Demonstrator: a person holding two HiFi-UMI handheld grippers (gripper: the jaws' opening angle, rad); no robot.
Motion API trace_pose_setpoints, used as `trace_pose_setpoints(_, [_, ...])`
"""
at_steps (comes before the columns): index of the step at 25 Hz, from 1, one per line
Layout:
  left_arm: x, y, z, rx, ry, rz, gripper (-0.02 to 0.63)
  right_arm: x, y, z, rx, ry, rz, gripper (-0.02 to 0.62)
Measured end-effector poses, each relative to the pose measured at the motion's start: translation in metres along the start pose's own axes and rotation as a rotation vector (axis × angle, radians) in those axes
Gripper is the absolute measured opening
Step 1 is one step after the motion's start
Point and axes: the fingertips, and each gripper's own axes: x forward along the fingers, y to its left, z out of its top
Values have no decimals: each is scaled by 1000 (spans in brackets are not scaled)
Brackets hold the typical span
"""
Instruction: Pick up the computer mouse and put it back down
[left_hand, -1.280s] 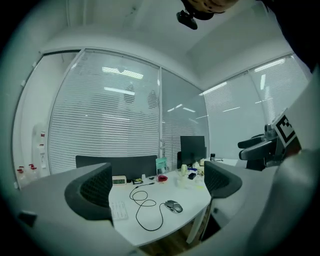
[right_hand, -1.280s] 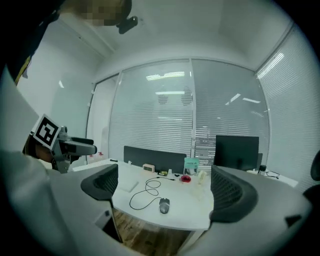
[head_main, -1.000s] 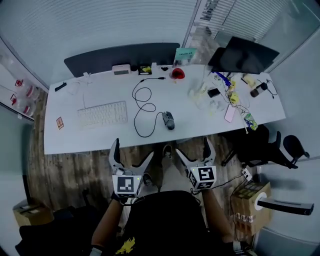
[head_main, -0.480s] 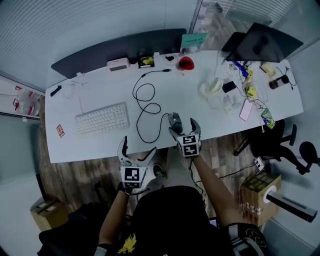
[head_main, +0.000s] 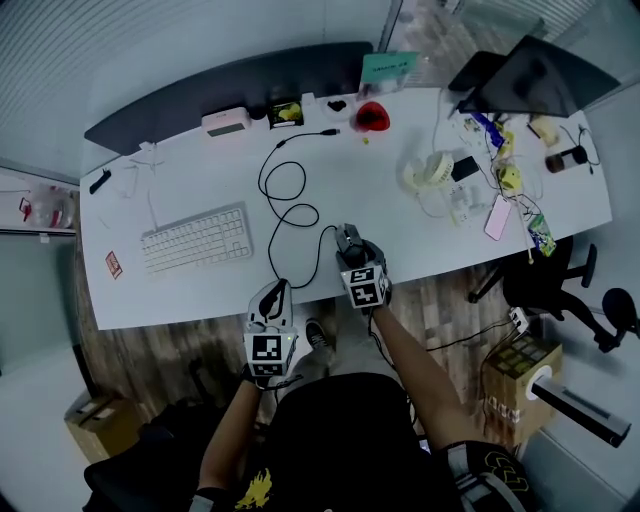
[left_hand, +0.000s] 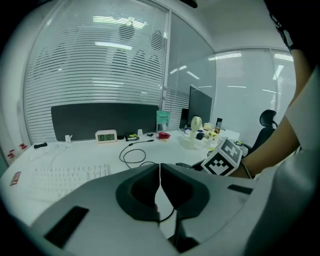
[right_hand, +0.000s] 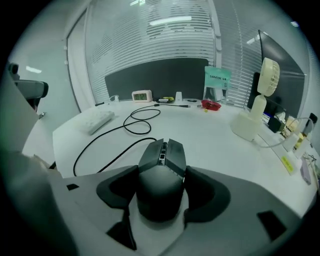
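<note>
As my right gripper (right_hand: 161, 172) closes, the computer mouse (right_hand: 163, 150) sits squarely between its jaws on the white desk (head_main: 400, 215), both pads against its flanks and its buttons pointing away from me. From the head view only its front end shows past the marker cube. The right gripper view gives me its whole back and the black cable (right_hand: 135, 132) looping off. My left gripper (left_hand: 160, 182) is pinched together on nothing, at the desk's near edge, left of the mouse.
</note>
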Motion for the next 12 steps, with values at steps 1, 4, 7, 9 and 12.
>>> trace_pose_setpoints(1, [-1,2,2,1,-5,5,17,0,1,1,-3,2,1,304])
trace_pose_setpoints(4, [-10,5,10,10,-27,14,15,-8,0,5,12,-8,-22,301])
trace_pose_setpoints(7, [-27,8,17,28,-23,21,15,-29,2,19,36,-69,-44,299])
trace_pose_setpoints(9, [-41,9,20,48,-12,24,15,-49,8,34,37,-127,-49,299])
trace_pose_setpoints(12, [-60,9,46,57,-123,37,15,-92,19,65,32,-227,-62,299])
